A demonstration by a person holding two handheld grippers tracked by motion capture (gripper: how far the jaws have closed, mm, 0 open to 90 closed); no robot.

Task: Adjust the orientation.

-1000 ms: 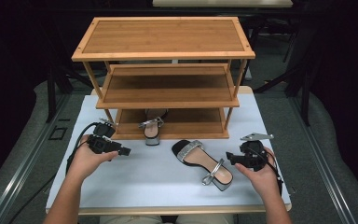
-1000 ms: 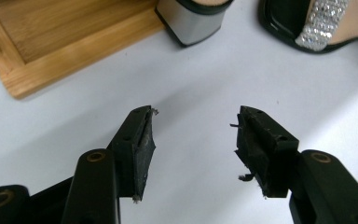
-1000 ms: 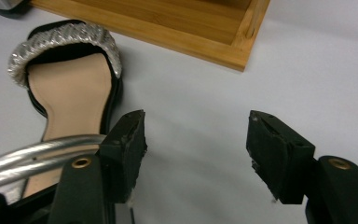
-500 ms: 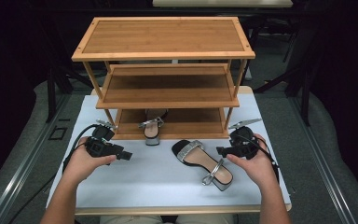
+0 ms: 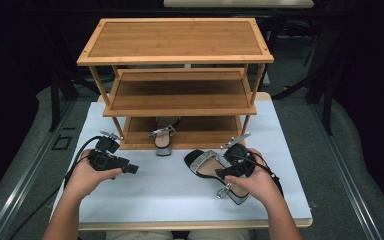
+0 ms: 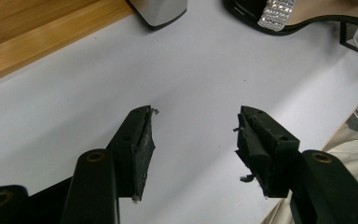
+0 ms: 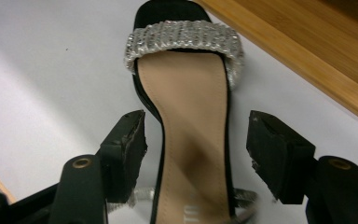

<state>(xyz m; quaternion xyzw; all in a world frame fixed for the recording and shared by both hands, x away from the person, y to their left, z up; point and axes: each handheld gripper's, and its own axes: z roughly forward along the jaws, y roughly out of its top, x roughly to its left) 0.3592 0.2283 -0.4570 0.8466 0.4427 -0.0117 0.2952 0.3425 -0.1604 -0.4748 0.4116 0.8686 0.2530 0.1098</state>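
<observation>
The right gripper (image 5: 224,173) hangs over the sandal (image 5: 215,172) that lies flat on the white table (image 5: 170,195), at about five o'clock from the middle of the high view. In the right gripper view the two black jaws stand apart on both sides of the sandal (image 7: 193,135), over its beige insole, and their pads do not press on it, so this tool is released and grasps nothing. The sandal's toe, with a sparkling silver band (image 7: 184,42), points toward twelve o'clock in that view, close to the edge of the wooden shoe rack (image 5: 175,85). The left gripper (image 5: 132,169) is at about eight o'clock in the high view, held in the left hand (image 5: 87,175) above bare table. In the left gripper view its jaws are spread, with only the white surface between them, so it is released too. A second sandal (image 5: 163,137) stands on the lowest shelf of the rack, its heel sticking out past the front edge, well apart from both grippers.
</observation>
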